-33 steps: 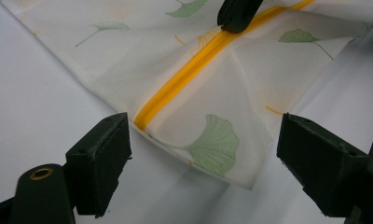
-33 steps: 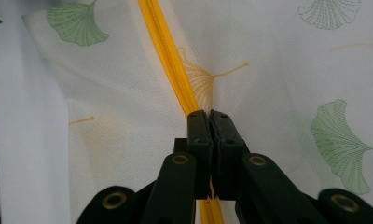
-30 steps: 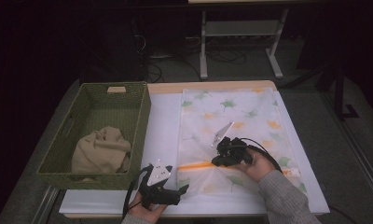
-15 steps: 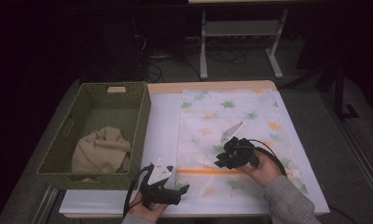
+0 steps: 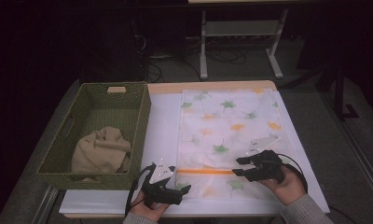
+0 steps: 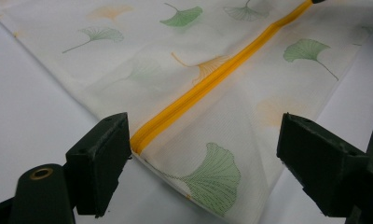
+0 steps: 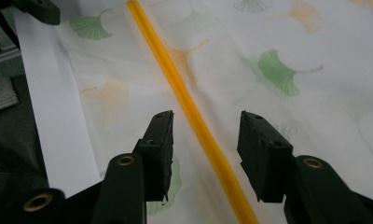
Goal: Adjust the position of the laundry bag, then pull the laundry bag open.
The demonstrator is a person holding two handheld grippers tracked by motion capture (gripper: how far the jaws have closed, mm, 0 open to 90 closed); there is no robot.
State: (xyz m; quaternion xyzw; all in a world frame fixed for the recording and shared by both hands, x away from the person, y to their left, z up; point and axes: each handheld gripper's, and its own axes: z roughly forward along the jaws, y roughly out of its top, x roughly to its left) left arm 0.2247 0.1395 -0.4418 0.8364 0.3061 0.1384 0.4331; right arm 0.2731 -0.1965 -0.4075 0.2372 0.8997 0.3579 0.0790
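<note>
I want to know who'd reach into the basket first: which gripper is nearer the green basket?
Left. The left gripper sits just off the green basket's near right corner; the right gripper hovers over the leaf-print bag, farther right.

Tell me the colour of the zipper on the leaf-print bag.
Bright orange-yellow. The zipper shows best in the left gripper view, running across the white bag.

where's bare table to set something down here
Free: the white strip between the green basket and the leaf-print bag, and the narrow white margin along the bag's right edge. Crowded: the near edge, where the left hand-held gripper and right hand-held gripper sit.
</note>
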